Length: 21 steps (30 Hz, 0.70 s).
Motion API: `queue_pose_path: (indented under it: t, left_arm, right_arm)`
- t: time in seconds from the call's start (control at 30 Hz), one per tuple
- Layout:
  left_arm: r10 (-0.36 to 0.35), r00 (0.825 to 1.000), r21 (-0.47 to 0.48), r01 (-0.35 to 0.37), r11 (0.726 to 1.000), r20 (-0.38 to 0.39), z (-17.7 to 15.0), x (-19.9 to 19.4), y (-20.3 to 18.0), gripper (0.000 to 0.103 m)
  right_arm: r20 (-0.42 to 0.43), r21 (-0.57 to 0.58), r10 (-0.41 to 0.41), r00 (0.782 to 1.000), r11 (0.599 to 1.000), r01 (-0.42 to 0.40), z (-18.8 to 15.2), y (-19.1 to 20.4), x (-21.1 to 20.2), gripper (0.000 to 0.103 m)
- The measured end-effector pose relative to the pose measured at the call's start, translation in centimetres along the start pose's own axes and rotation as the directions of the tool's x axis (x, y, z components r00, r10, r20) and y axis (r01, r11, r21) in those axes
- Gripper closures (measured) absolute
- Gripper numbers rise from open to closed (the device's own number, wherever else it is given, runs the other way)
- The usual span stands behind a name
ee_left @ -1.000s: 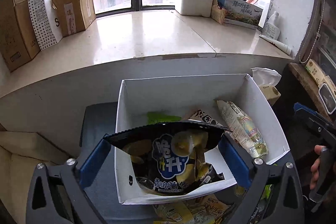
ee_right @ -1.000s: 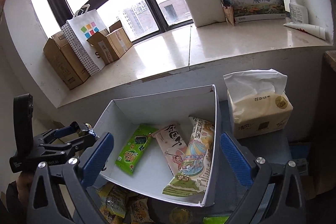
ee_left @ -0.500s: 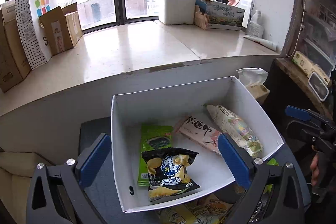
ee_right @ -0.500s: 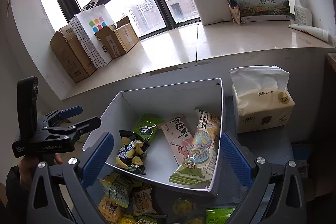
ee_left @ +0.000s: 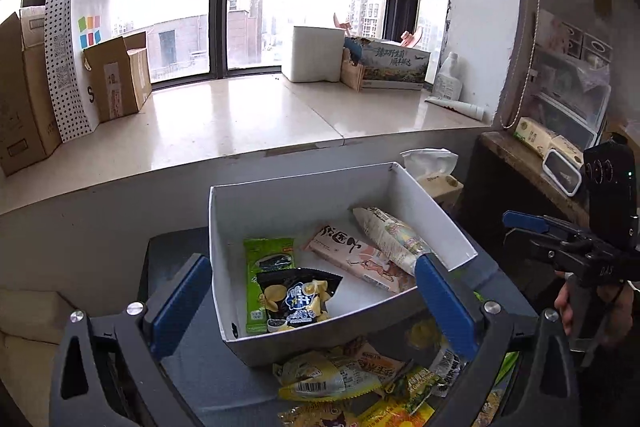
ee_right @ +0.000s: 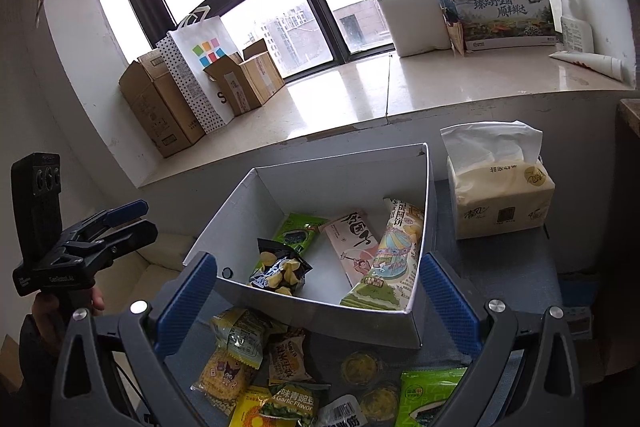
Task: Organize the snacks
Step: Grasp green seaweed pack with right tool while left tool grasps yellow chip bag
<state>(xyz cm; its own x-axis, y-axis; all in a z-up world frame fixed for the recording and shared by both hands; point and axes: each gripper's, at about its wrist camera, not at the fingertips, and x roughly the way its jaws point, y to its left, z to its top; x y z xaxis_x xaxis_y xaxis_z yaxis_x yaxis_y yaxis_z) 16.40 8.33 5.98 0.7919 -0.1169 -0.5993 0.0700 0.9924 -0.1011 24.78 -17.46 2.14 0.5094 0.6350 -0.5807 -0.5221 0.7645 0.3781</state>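
A white open box (ee_left: 304, 203) (ee_right: 304, 307) stands on a dark blue table. In it lie a black chip bag (ee_left: 298, 297) (ee_right: 278, 269), a green seaweed pack (ee_left: 266, 263) (ee_right: 298, 231), a pink packet (ee_left: 356, 259) (ee_right: 352, 243) and a long biscuit pack (ee_left: 394, 237) (ee_right: 394, 259). Several loose snack packs (ee_left: 332, 379) (ee_right: 256, 363) lie in front of the box. My left gripper (ee_left: 312, 303) (ee_right: 120, 223) is open and empty, near the box's front. My right gripper (ee_right: 316, 307) (ee_left: 532, 227) is open and empty, right of the box.
A tissue pack (ee_right: 500, 187) stands right of the box. Behind is a wide windowsill (ee_left: 248, 119) with cardboard boxes (ee_left: 24, 91), a dotted paper bag (ee_left: 76, 59) and a white foam block (ee_left: 316, 53). A wooden shelf (ee_left: 532, 167) stands at the right.
My left gripper opened and let the black chip bag drop into the box, then drew back and up. My right gripper drew back a little, still open.
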Motion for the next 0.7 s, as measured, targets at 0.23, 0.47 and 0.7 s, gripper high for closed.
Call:
queue_pose_path:
  t: [0.23, 0.47, 0.7]
  left_arm:
    - [-0.08, 0.977, 0.024, 0.076, 0.997, 0.198, -5.2, -8.5, -2.7, 0.0]
    - [-0.129, 0.966, -0.036, 0.141, 0.989, 0.225, -10.4, -13.2, -4.8, 0.0]
    - [-0.117, 0.984, -0.104, 0.132, 0.986, 0.137, -14.5, -12.3, -5.5, 0.0]
  right_arm:
    - [0.054, -0.082, 0.005, 0.999, 0.997, -0.001, -4.7, 1.6, -6.0, 0.0]
    - [0.027, -0.085, -0.042, 0.999, 0.995, 0.044, -11.2, 1.8, -9.3, 0.0]
    - [-0.051, -0.052, -0.112, 0.992, 0.993, 0.109, -15.8, 0.3, -8.6, 0.0]
